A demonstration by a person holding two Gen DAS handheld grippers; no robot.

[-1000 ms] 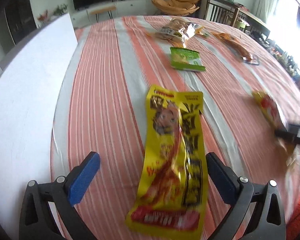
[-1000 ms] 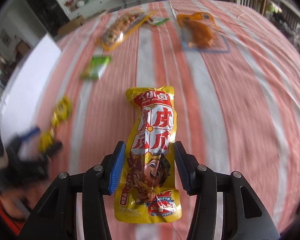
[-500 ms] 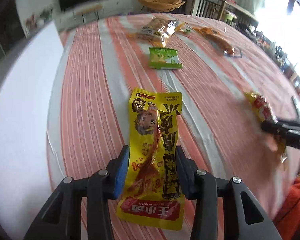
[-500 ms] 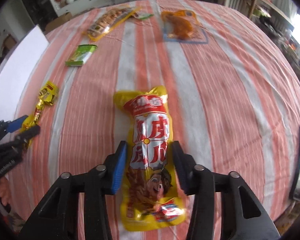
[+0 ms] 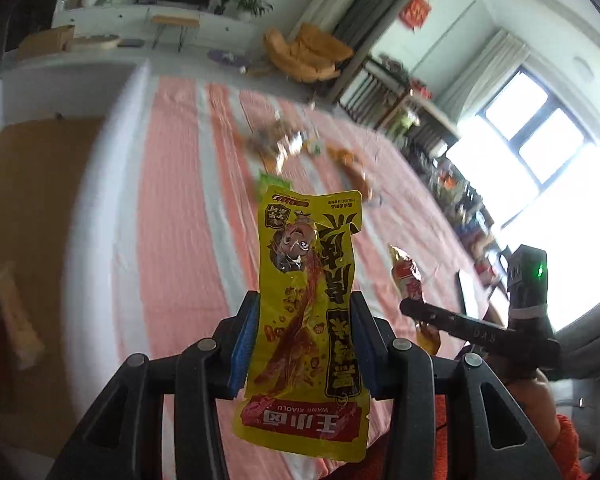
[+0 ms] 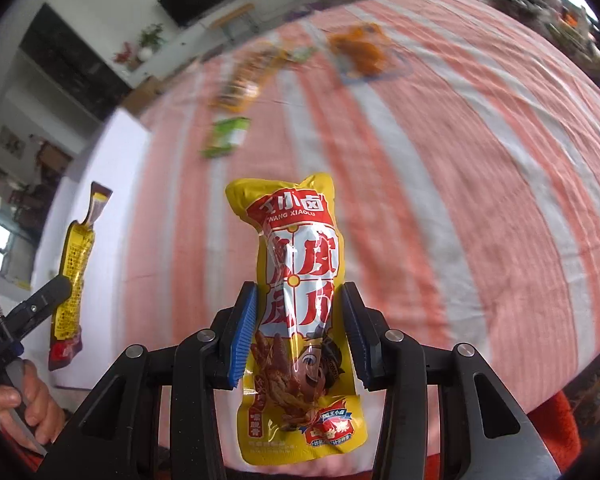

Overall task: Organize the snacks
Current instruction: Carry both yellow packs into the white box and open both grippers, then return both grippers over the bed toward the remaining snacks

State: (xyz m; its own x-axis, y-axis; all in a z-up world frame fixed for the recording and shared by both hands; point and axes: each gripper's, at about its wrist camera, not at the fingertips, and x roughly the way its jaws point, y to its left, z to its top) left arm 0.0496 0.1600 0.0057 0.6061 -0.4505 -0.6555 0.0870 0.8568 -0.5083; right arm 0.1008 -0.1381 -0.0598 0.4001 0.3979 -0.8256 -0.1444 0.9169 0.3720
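Packet (image 5: 306,312) lengthwise along claw (image 5: 303,344).

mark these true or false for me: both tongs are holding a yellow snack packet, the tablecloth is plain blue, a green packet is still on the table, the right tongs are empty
1. Both tongs hold a yellow snack packet. True: the left tongs are shut on the yellow packet, and the right tongs on the yellow and red packet.
2. The tablecloth is plain blue. False: the tablecloth has orange-red and white stripes.
3. A green packet lies on the table. True: the green packet lies on the cloth beyond the held packets.
4. The right tongs are empty. False: their pads press on the yellow and red packet.
5. Both held packets are lifted off the cloth. True.
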